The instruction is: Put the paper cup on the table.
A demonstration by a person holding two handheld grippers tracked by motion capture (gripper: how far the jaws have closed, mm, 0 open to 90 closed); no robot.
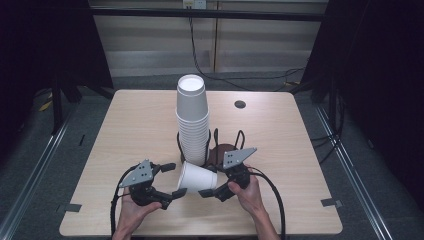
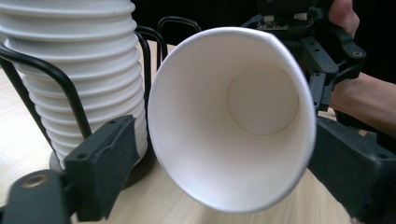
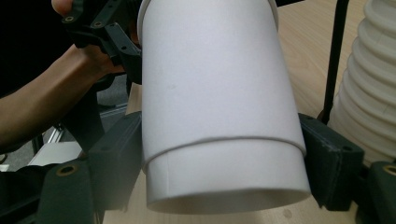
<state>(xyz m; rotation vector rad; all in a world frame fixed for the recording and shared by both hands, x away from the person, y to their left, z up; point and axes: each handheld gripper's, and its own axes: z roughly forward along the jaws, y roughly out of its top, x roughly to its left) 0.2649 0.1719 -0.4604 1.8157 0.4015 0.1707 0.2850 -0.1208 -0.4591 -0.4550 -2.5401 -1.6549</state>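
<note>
**Paper Cup Held Sideways Between Both Grippers**

Nearest in the high view, my two hands come in at the table's near edge. Left gripper [image 1: 169, 180] has its jaws apart around the rim end of a white paper cup [image 1: 197, 177], which lies on its side above the wooden table [image 1: 140, 125]. Right gripper [image 1: 214, 181] clamps the cup's base end. Just behind stands a tall stack of paper cups [image 1: 192, 120] in a black wire holder [image 1: 215, 145].

Left gripper view: the cup's open mouth [image 2: 233, 116] faces me, between my two jaws. A gap shows at the left jaw; the right jaw sits at the rim, contact unclear. The stack [image 2: 79, 79] and its holder wire [image 2: 65, 88] stand left of the cup.

Right gripper view: my jaws press on both sides of the cup [image 3: 215, 107] near its base. The stack [image 3: 373, 79] stands at the right edge, and the left gripper [image 3: 107, 32] sits beyond the cup's far end.
</note>
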